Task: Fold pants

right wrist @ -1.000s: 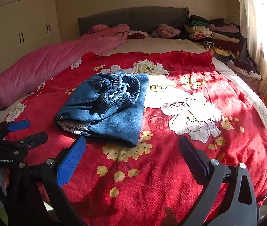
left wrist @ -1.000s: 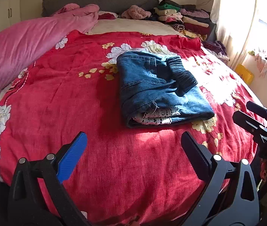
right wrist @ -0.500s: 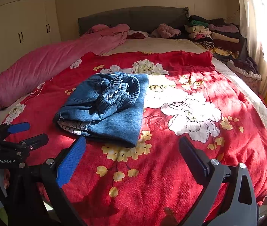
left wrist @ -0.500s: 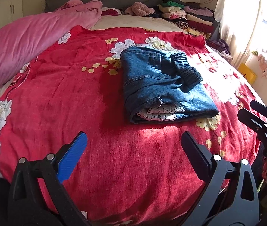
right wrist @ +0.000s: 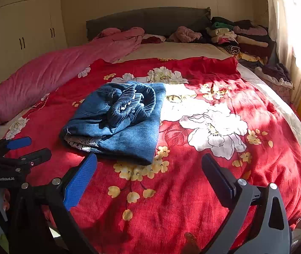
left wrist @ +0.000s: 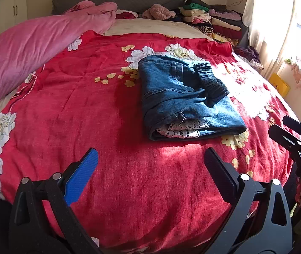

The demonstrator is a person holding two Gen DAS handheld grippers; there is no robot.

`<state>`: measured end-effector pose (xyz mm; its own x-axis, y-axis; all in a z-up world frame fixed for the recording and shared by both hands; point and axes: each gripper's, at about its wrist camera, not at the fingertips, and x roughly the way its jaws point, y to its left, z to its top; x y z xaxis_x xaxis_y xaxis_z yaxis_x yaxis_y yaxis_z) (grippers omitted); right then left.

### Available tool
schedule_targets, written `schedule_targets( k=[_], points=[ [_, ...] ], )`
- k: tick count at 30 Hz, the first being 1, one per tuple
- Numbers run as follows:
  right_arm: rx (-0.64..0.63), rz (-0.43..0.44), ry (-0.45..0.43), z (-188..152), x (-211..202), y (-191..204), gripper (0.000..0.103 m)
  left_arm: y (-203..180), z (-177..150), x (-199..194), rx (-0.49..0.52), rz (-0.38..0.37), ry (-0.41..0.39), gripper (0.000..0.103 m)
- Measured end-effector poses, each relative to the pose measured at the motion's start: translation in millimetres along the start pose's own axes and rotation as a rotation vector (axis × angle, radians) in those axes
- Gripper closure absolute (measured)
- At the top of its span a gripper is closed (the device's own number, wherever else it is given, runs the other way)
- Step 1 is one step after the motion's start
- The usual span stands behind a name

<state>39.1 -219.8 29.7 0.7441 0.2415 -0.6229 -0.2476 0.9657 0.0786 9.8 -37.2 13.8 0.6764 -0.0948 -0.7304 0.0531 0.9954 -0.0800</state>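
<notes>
A bedroom: on the red flowered bedspread (left wrist: 87,110) the folded pants (left wrist: 184,97) lie near the middle. The left gripper (left wrist: 150,165) and right gripper (right wrist: 149,169) both stand wide and empty, near the bed's foot edge. The bunched waistband on top could slide and undo the fold.

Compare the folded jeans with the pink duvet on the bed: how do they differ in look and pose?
The jeans are blue denim, folded into a compact rectangle with pale lace showing at the near edge; the pink duvet is plain and loosely bunched into a long roll. The jeans lie mid-bed on the red floral cover; the duvet runs along the bed's left side toward the headboard. Neither is touched by a gripper.
</notes>
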Motion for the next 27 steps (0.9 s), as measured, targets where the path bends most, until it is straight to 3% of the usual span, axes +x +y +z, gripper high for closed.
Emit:
schedule_targets(
  k=[27],
  points=[
    [0.005,-0.013,0.001,-3.0,-3.7,-1.0,0.004,2.0,2.2,-2.2,0.004,0.014,-0.001,0.009]
  ],
)
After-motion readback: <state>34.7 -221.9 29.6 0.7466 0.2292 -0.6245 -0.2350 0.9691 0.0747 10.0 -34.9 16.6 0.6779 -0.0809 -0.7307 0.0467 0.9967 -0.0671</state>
